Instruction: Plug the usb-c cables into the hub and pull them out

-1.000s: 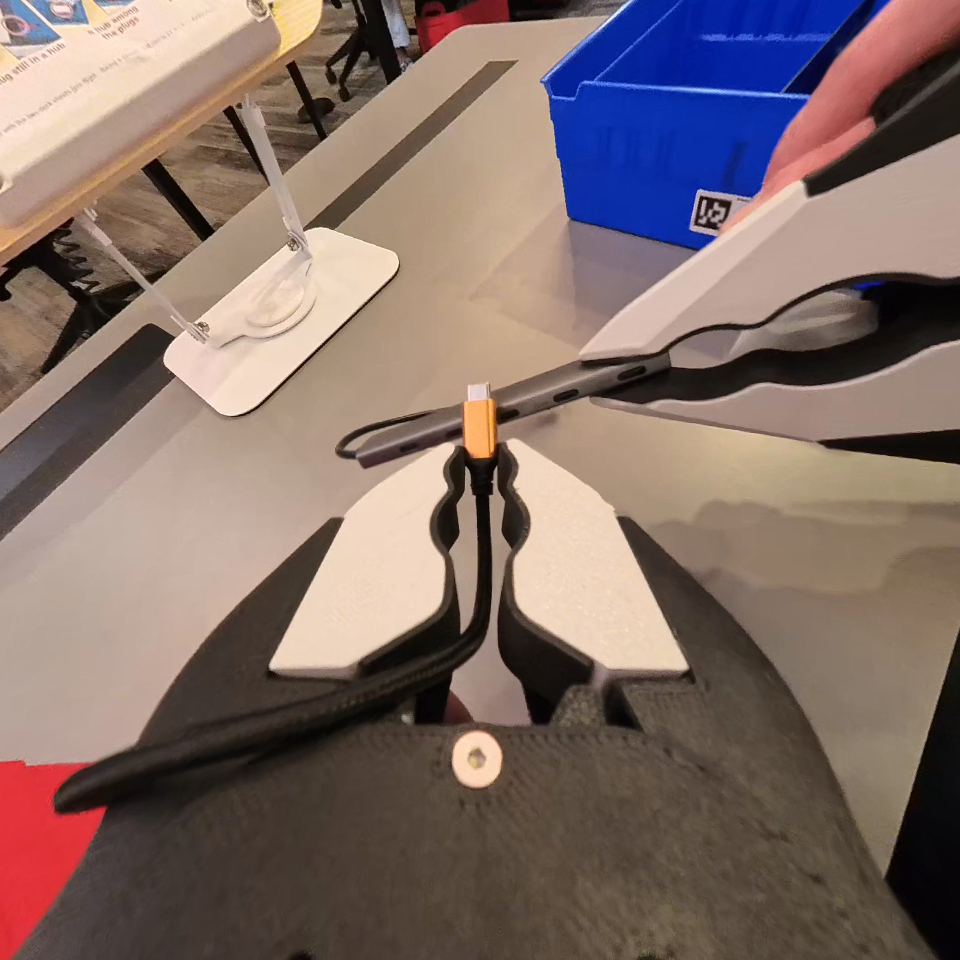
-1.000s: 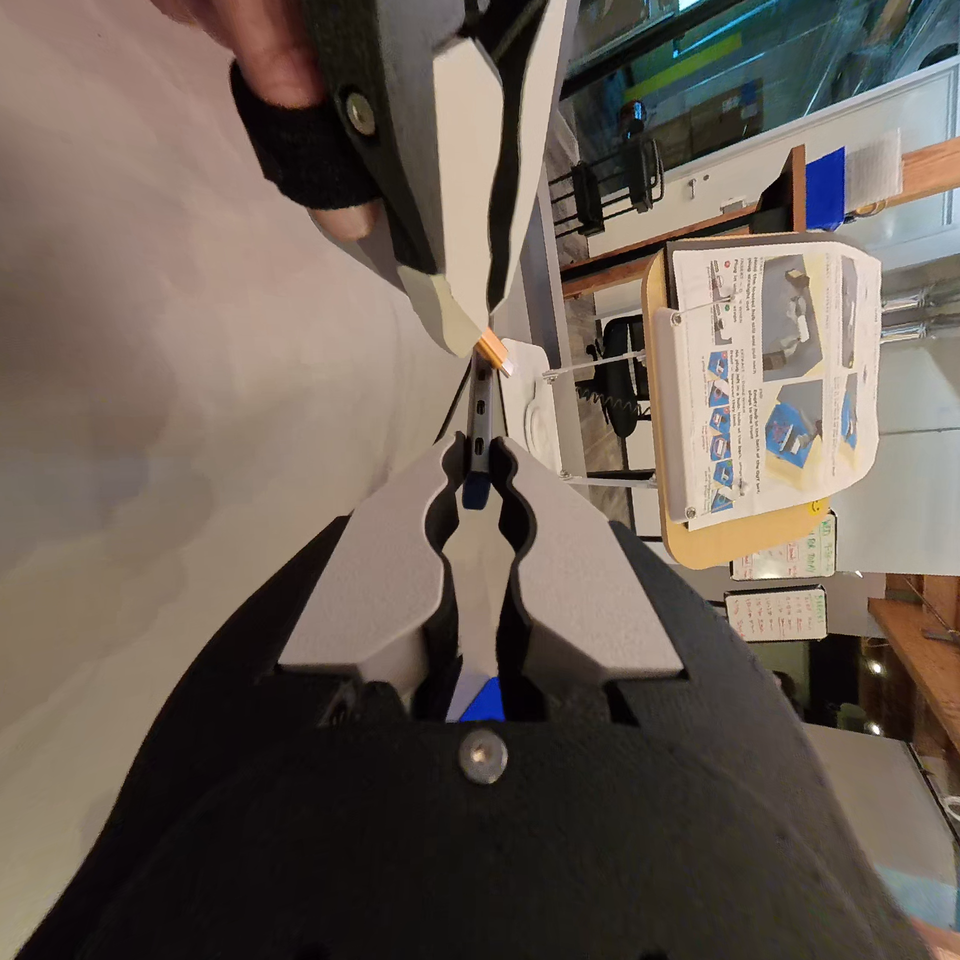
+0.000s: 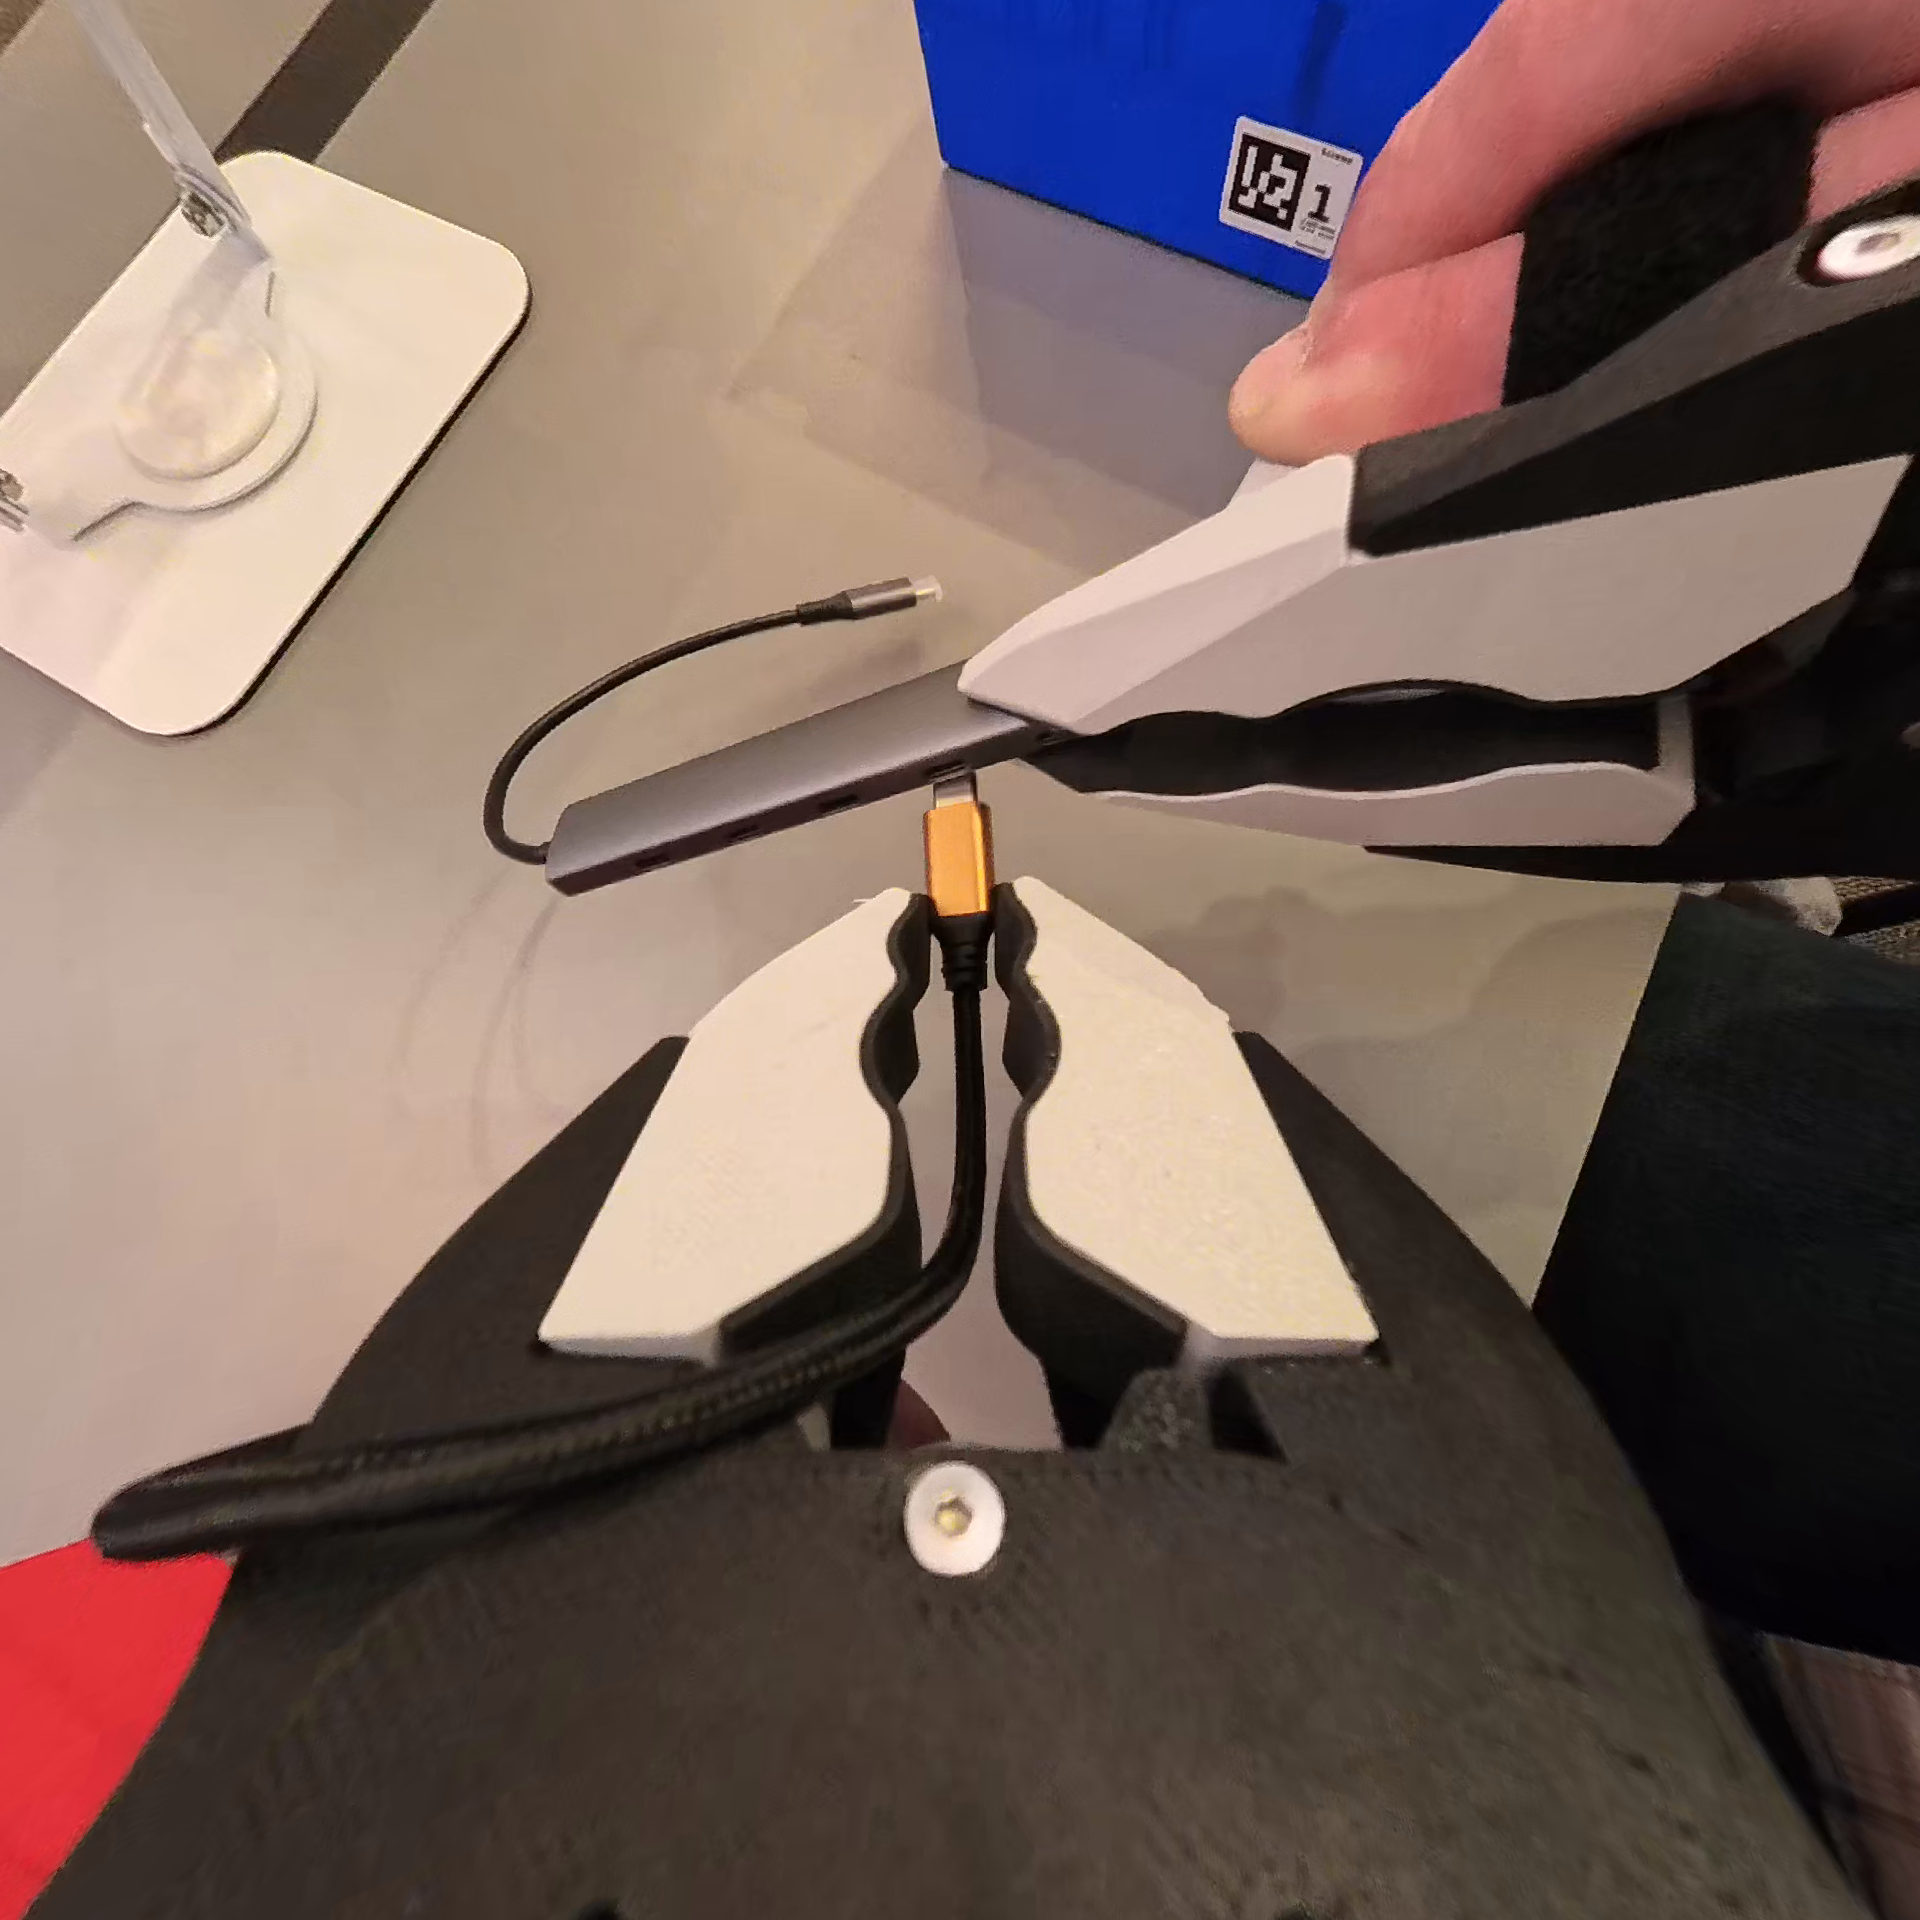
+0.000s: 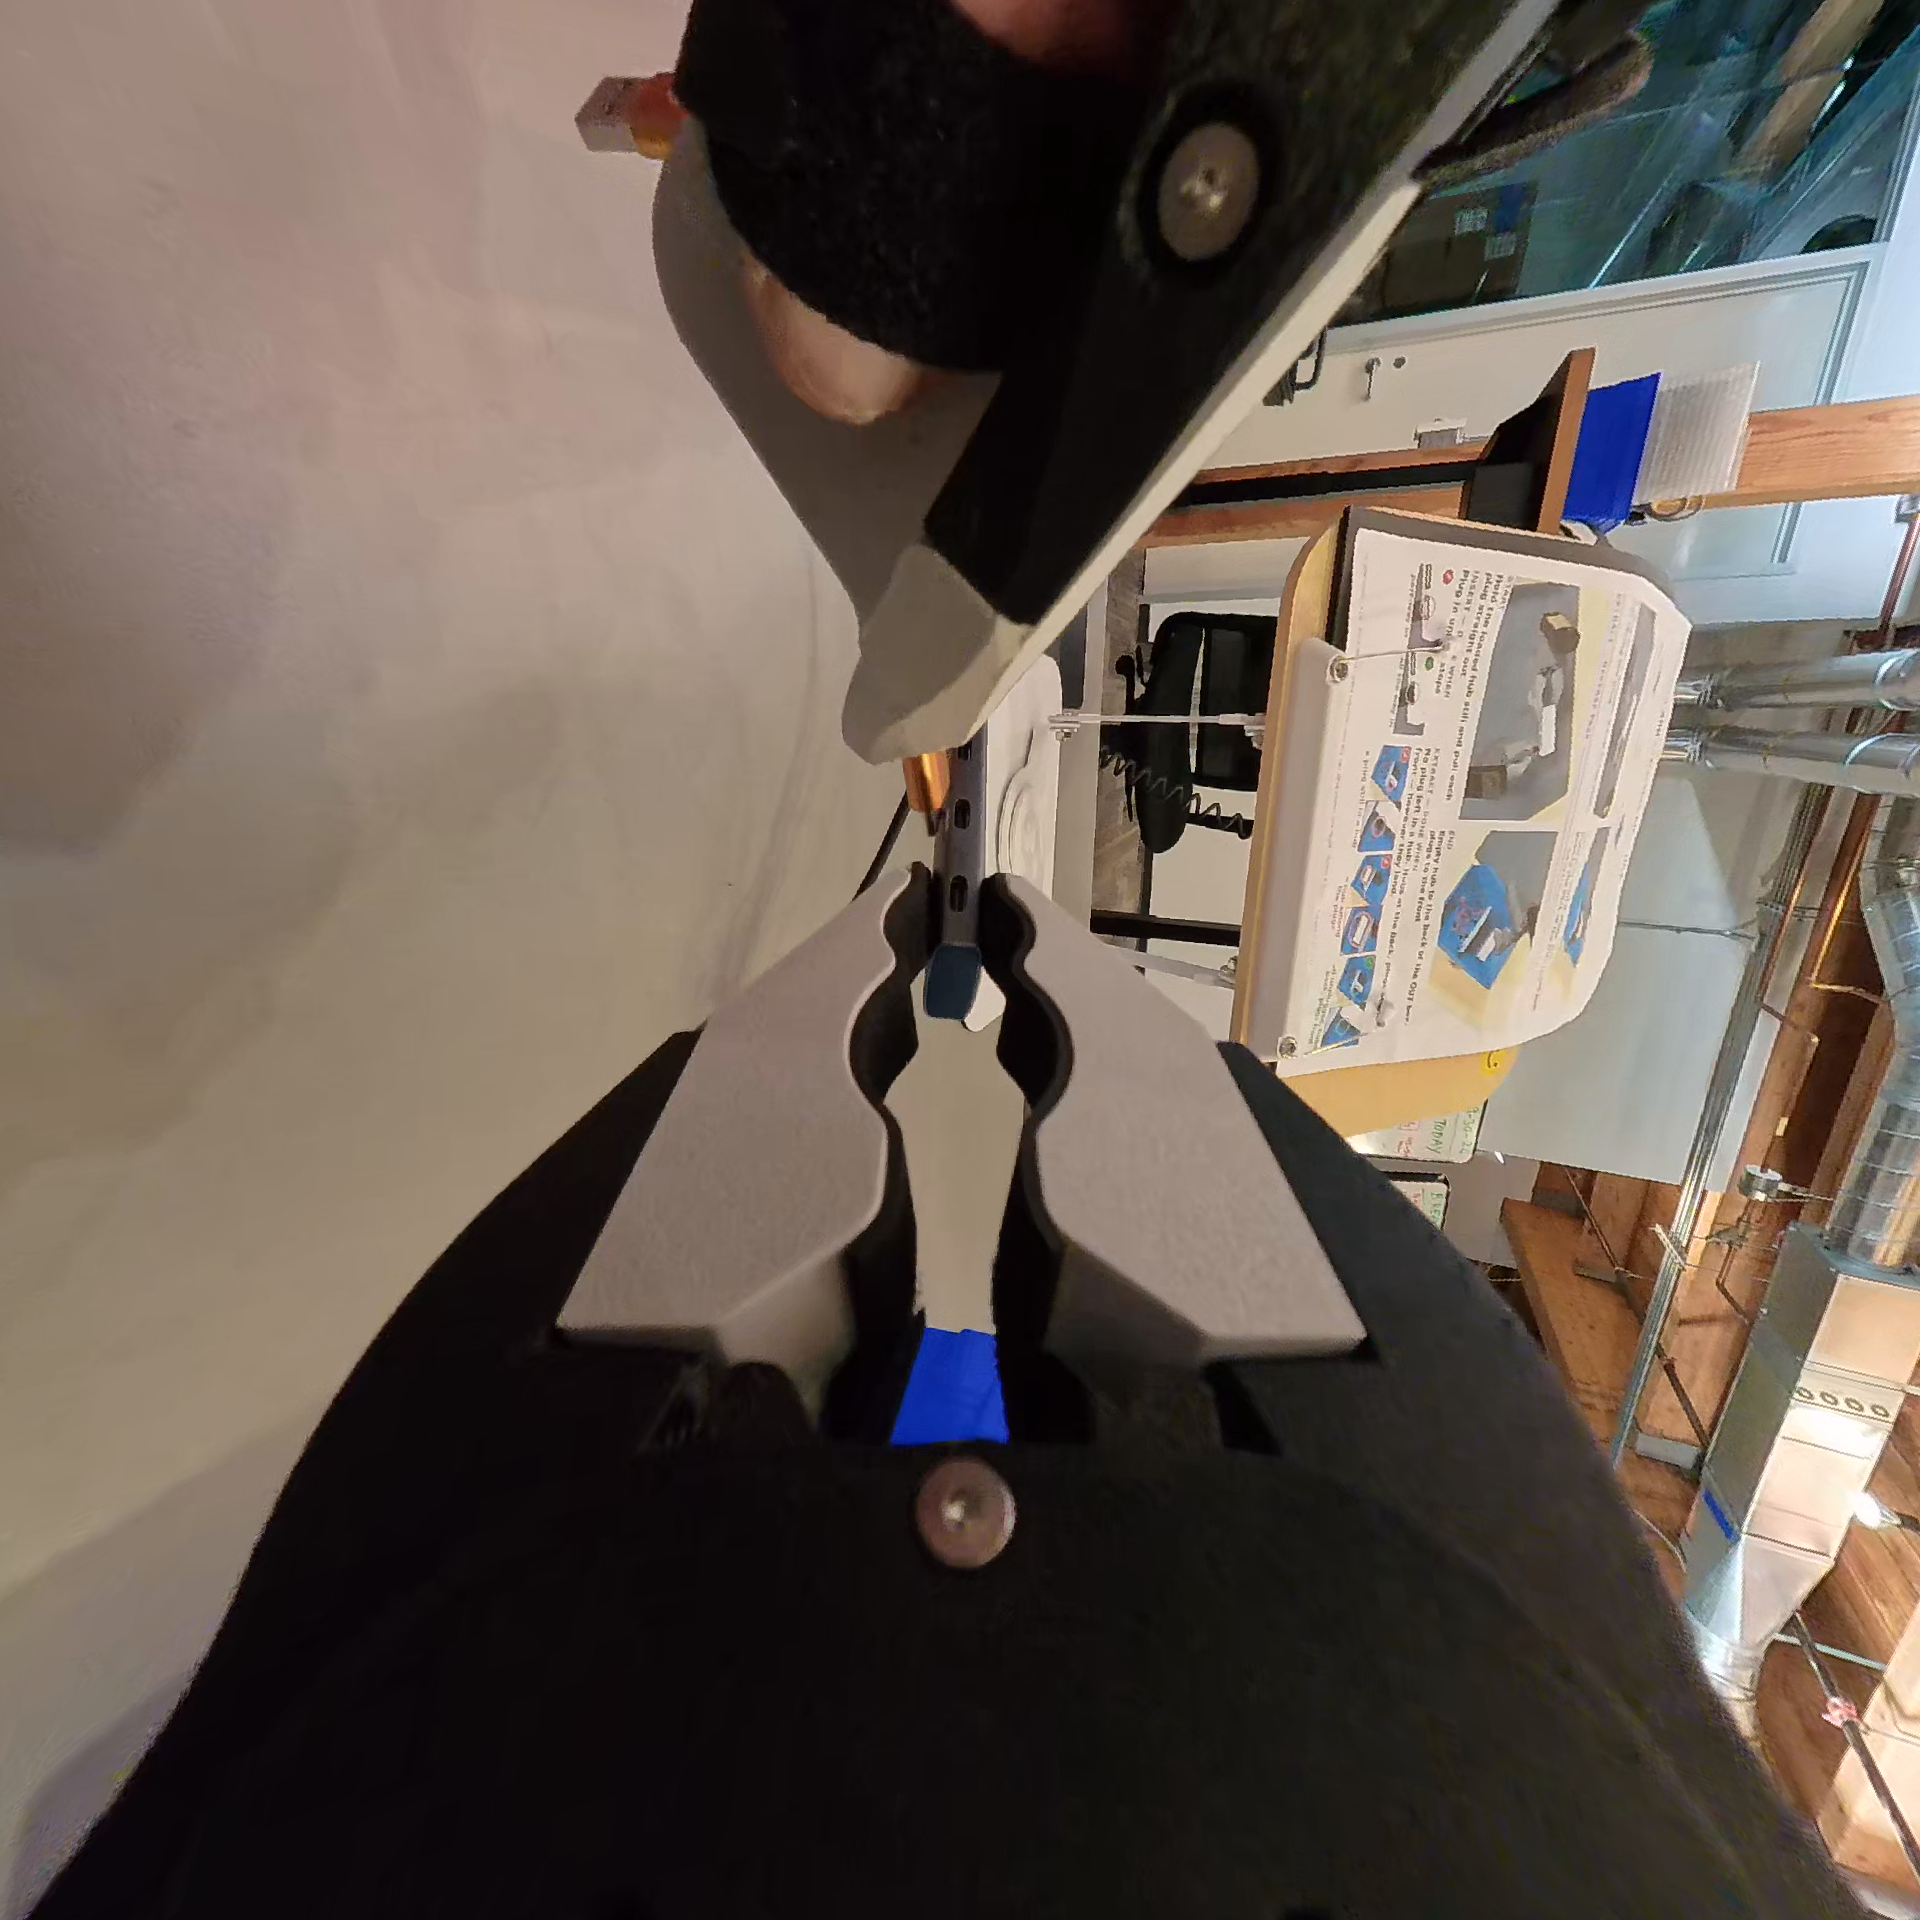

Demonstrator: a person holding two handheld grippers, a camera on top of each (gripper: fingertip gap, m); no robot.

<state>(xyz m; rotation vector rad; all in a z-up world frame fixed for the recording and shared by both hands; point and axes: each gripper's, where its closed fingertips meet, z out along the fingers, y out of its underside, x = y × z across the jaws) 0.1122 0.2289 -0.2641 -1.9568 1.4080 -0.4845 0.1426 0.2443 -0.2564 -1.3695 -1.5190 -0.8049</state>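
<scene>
— Why do you hold the hub (image 3: 790, 774) off the table (image 3: 260, 1039) like that?

— So its row of ports faces my left tool (image 3: 961, 894). That tool is clamped on the orange plug (image 3: 958, 862) of the black cable (image 3: 956, 1122), just behind the metal tip, which I judge keeps the plug stiff.

— Which way does the plug point?

— Straight away from me, its tip at a port in the hub's side; how deep it sits, I cannot tell. The hub's long axis runs across the plug, rising toward my right tool (image 4: 956, 914), which is closed flat on the hub's end. The hub's own short lead (image 3: 623, 675) curls behind it to a loose connector.
</scene>
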